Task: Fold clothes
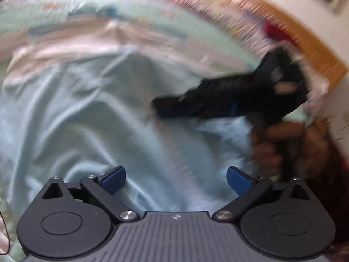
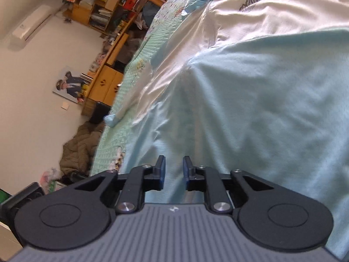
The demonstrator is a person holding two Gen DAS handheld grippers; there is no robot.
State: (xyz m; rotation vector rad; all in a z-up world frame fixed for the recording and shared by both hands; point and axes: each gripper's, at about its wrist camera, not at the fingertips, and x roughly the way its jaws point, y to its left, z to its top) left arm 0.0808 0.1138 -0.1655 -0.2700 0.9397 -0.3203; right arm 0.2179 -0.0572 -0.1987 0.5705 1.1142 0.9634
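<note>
Room: bedroom, wooden shelves [image 2: 113, 6] packed w/ books, AC unit [image 2: 32, 21] on wall, poster [image 2: 69, 84] lower down.
Surface: bed w/ mint quilted cover [image 2: 130, 69], everything lies on it.
Task item: light-blue shirt [image 2: 261, 109] spread on bed, creased, lies over lower part of a white garment [image 2: 272, 17] w/ dark print near top.
Progress: early, I'd judge. Blue shirt looks mostly flat, no neat folded stack visible; white one unfolded too. Both left to do.
Right gripper [image 2: 173, 171]: low over blue shirt near bed edge, angled down. Jaws a narrow gap apart, cloth seen through the gap, pads don't seem to pinch it.
Left gripper [image 1: 175, 180]: above blue shirt, tilted steeply down, view blurred. Jaws wide apart, nothing btwn them.
Person: hand [image 1: 283, 146] wraps right tool's handle, seen from left cam.
Next, prob.: grab a hem or sleeve edge, fold inward.
</note>
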